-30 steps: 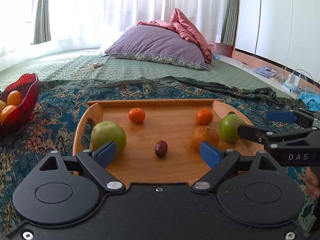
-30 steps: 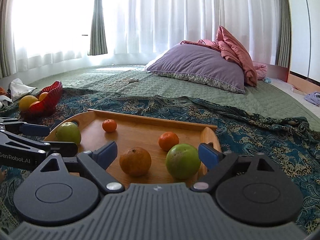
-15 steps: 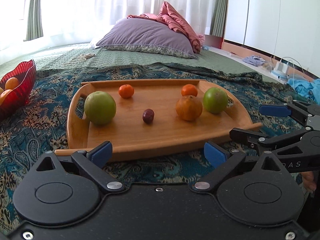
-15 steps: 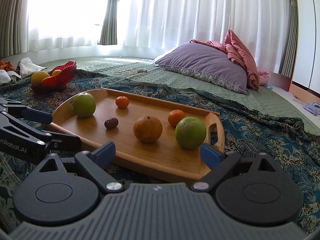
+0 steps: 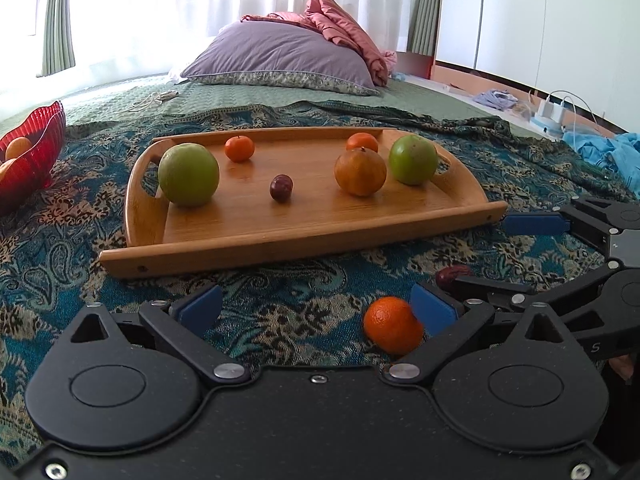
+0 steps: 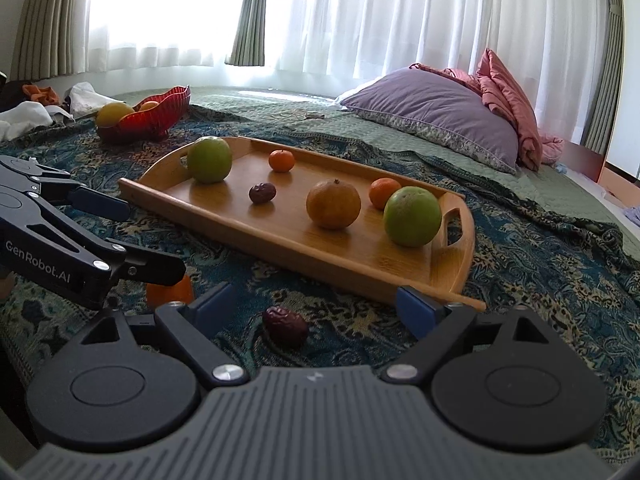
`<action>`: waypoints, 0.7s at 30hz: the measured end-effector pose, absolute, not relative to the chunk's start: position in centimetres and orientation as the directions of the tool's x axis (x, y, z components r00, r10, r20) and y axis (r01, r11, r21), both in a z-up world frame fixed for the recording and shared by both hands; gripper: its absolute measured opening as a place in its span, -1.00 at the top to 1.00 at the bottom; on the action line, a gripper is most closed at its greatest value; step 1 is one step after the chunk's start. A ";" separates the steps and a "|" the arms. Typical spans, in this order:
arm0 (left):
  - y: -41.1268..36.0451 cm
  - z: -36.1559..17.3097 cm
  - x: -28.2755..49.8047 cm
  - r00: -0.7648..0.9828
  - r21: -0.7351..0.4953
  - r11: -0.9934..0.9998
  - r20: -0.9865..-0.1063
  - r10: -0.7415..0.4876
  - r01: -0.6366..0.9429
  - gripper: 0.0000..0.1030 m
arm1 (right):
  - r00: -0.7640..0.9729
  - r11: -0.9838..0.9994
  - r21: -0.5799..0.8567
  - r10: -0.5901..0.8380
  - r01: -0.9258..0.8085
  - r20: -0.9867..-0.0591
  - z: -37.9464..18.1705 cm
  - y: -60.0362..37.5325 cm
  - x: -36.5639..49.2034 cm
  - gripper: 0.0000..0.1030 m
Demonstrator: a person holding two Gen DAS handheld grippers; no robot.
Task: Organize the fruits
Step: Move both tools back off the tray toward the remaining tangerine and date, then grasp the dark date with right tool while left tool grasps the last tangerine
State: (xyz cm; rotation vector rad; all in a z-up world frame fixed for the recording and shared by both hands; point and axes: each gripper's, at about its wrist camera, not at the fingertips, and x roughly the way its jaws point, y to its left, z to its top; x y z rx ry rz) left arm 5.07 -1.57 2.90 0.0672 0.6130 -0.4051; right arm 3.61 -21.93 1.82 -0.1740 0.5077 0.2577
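Note:
A wooden tray (image 5: 304, 236) on the patterned cloth holds two green apples (image 5: 188, 174) (image 5: 413, 159), a large orange (image 5: 360, 172), two small tangerines (image 5: 239, 148) and a dark date (image 5: 281, 187). In front of the tray a loose tangerine (image 5: 393, 330) lies on the cloth between the fingers of my left gripper (image 5: 316, 306), close to the right pad; the jaws are opening and the pads do not press it. A loose date (image 6: 285, 325) lies between the fingers of my right gripper (image 6: 314, 306), untouched, as its jaws close slightly.
A red glass bowl (image 6: 156, 114) with oranges stands left of the tray. A purple pillow (image 6: 436, 120) and a pink blanket lie beyond it. The two grippers are side by side; the left gripper (image 6: 128, 236) partly hides the tangerine in the right wrist view.
Both grippers have drawn back from over the tray and sunk toward the cloth in front of it. A loose tangerine and a loose date have come into view between their fingers.

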 end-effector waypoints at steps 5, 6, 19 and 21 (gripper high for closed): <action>-2.1 2.5 4.6 0.721 -0.065 0.906 -0.583 -0.374 0.418 -0.96 | 0.829 0.949 -0.089 0.217 -0.304 -0.516 1.1 -21.6 3.3 -0.73; -2.1 2.4 4.6 0.718 -0.068 0.904 -0.584 -0.379 0.422 -0.96 | 0.826 0.948 -0.085 0.222 -0.308 -0.518 0.9 -21.5 3.2 -0.69; -2.5 1.6 4.0 0.682 -0.123 0.888 -0.596 -0.423 0.443 -0.61 | 0.808 0.942 -0.066 0.246 -0.330 -0.536 -0.3 -21.1 2.8 -0.48; -2.4 1.6 4.0 0.682 -0.131 0.888 -0.595 -0.426 0.440 -0.57 | 0.809 0.944 -0.058 0.247 -0.326 -0.534 -0.3 -21.1 2.8 -0.48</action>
